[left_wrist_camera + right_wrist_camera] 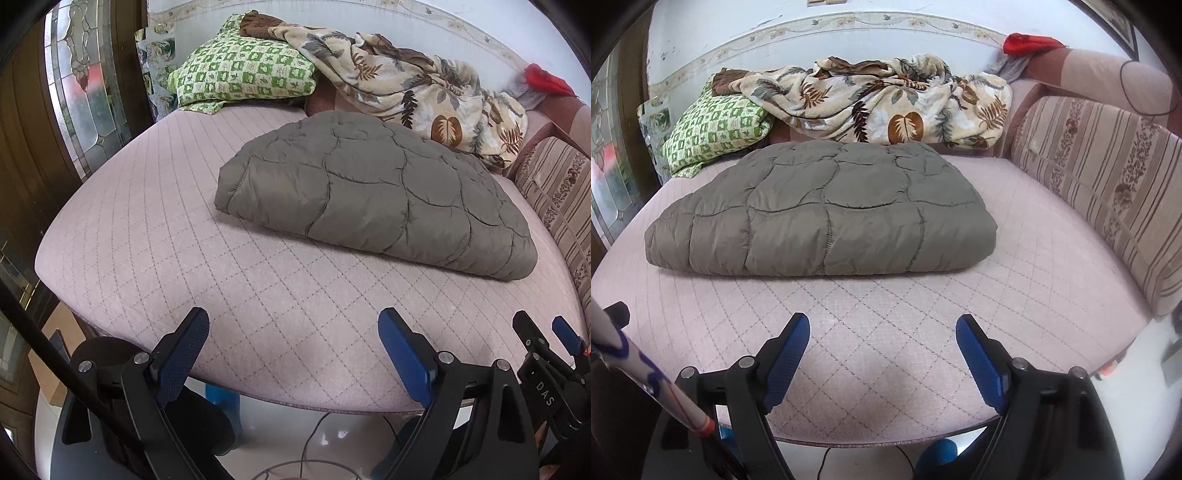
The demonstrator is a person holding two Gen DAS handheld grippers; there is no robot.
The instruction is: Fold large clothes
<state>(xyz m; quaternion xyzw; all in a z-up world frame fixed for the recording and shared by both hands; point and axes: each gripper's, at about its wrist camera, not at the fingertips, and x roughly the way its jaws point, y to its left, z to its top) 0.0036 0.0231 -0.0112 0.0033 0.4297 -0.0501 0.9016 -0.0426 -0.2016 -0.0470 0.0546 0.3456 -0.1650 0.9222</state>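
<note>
Left gripper [293, 325]: jaws spread wide, holding nothing, hovering over the near edge of the bed.
Right gripper [882, 330]: jaws likewise apart and empty, just beside the left one.
Quilted jacket [820, 214]: olive-grey, folded into a thick bundle, lying mid-bed, well apart from both grippers.
Bed cover [886, 354]: pink, diamond-stitched.
Behind the jacket: leaf-print blanket [886, 103], green checked pillow [716, 129].

An olive-grey quilted jacket [820, 214] lies on a pink diamond-stitched bed [886, 332]; behind it, a green-checked pillow [716, 136] and a leaf-print blanket [886, 107].
</note>
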